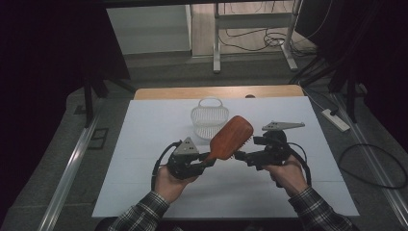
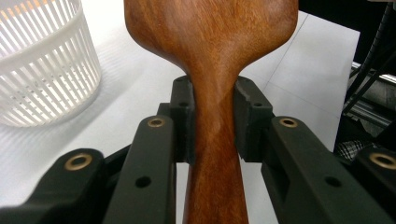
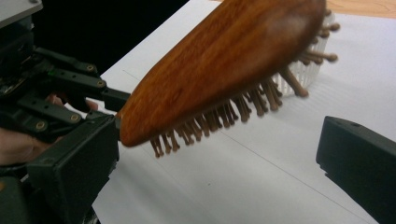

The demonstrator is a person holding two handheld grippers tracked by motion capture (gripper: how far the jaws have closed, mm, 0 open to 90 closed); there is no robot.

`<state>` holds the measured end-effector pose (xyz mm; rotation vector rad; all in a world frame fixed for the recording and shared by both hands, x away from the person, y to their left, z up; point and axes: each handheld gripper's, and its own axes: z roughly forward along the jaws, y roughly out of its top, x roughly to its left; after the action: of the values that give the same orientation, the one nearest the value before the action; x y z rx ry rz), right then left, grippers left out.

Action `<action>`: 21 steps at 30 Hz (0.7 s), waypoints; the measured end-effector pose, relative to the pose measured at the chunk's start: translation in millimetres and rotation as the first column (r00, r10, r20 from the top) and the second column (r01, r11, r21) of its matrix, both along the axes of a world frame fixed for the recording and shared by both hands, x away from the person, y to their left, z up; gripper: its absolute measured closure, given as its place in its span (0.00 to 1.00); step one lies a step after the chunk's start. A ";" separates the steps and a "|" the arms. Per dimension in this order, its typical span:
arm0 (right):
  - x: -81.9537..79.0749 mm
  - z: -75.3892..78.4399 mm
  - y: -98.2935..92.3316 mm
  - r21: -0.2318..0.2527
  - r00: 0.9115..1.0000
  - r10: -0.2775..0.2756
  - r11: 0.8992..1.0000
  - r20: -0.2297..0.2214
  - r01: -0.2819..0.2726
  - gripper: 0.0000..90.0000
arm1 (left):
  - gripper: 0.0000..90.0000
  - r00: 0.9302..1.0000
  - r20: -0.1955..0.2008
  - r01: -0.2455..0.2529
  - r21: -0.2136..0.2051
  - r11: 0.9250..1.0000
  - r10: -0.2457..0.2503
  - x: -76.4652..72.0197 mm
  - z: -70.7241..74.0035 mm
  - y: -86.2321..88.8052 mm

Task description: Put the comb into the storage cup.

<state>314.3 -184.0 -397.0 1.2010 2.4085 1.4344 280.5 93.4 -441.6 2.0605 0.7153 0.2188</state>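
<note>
A wooden hairbrush (image 1: 232,138) is held above the white table (image 1: 144,144), near the middle of the surface, its oval head tilted up toward one o'clock from the grip and its bristles turned to the right and downward. Its handle is clamped between the pads of the left gripper (image 1: 208,161); in the left gripper view the two black jaws are seen pressed against the narrow neck of the handle (image 2: 215,140) from both sides, closed only as far as the wood allows.

The right gripper (image 1: 240,156) is held just beside the brush, at about four o'clock from the head. Its jaws are spread wide, and in the right gripper view the bristled underside (image 3: 224,112) is seen between them without being touched by either jaw; nothing is gripped there.

A white slatted basket (image 1: 209,118) stands on the table at eleven o'clock from the brush head, close behind it.

Bare table surface is left at nine o'clock of the left hand (image 1: 168,183) and at three o'clock of the right hand (image 1: 288,173), running out to both side edges. The near edge lies just under the forearms. Between the basket and the far edge, a strip of white surface remains, then a wooden border (image 1: 192,92).
</note>
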 end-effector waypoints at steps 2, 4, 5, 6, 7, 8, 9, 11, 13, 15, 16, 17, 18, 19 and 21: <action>2.6 0.4 2.5 -0.003 1.000 -0.007 1.000 -0.010 0.007 0.00 | 0.80 1.000 0.002 0.001 -0.001 1.000 -0.001 -0.2 0.1 -0.2; 6.2 0.6 4.4 0.015 1.000 -0.014 1.000 -0.026 0.015 0.00 | 0.80 1.000 0.006 -0.002 0.000 1.000 0.002 -0.7 0.4 -0.4; 7.9 0.6 5.5 0.020 0.999 -0.018 1.000 -0.032 0.018 0.00 | 0.80 1.000 0.004 0.001 -0.002 1.000 -0.001 -0.6 0.4 -0.3; 9.5 0.5 6.6 0.023 0.999 -0.020 1.000 -0.034 0.021 0.00 | 0.80 1.000 0.005 0.002 -0.002 1.000 -0.002 -0.7 0.5 -0.3; 10.6 0.6 7.4 0.020 0.999 -0.021 1.000 -0.036 0.022 0.00 | 0.80 1.000 0.009 0.000 0.000 1.000 0.000 -1.0 0.4 -0.6; 13.0 0.5 9.6 0.021 0.999 -0.025 0.999 -0.036 0.026 0.00 | 0.80 1.000 0.008 0.000 -0.002 1.000 0.000 -1.0 0.3 -0.7; 13.0 0.5 9.6 0.021 0.999 -0.025 0.999 -0.036 0.026 0.00 | 0.80 1.000 0.008 0.000 -0.002 1.000 0.000 -1.0 0.3 -0.7; 15.9 0.7 12.8 0.011 0.999 -0.026 1.000 -0.039 0.026 0.00 | 0.80 1.000 0.012 0.000 -0.002 1.000 0.000 -1.3 0.3 -1.0; 17.9 0.5 15.3 0.007 0.999 -0.026 1.000 -0.038 0.026 0.00 | 0.80 1.000 0.013 0.001 -0.002 1.000 -0.001 -1.7 0.4 -1.2; 20.0 0.1 18.0 0.007 0.999 -0.027 1.000 -0.040 0.028 0.00 | 0.80 1.000 0.018 -0.001 0.001 1.000 0.001 -2.1 0.5 -1.7; 21.2 0.1 19.1 0.005 0.999 -0.027 1.000 -0.044 0.027 0.00 | 0.80 1.000 0.019 -0.001 0.001 1.000 0.001 -2.2 0.5 -1.8; 22.0 -0.3 20.0 0.010 0.999 -0.026 1.000 -0.047 0.027 0.00 | 0.80 1.000 0.025 -0.003 0.004 1.000 0.002 -2.4 0.4 -2.0; 23.0 -0.3 21.2 0.008 0.998 -0.029 1.000 -0.052 0.029 0.00 | 0.80 1.000 0.024 -0.004 0.003 1.000 0.004 -2.6 0.3 -2.3; 23.9 -0.6 22.1 0.009 0.998 -0.029 1.000 -0.052 0.030 0.00 | 0.80 1.000 0.023 -0.003 0.002 1.000 0.003 -2.5 0.2 -2.4; 25.4 -1.0 23.7 0.015 0.998 -0.031 0.999 -0.062 0.032 0.00 | 0.80 1.000 0.025 -0.004 0.005 1.000 0.004 -2.8 0.2 -2.9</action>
<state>339.7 -160.2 -398.0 1.2994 2.4100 1.4318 277.7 90.5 -441.4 2.0574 0.7041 0.2489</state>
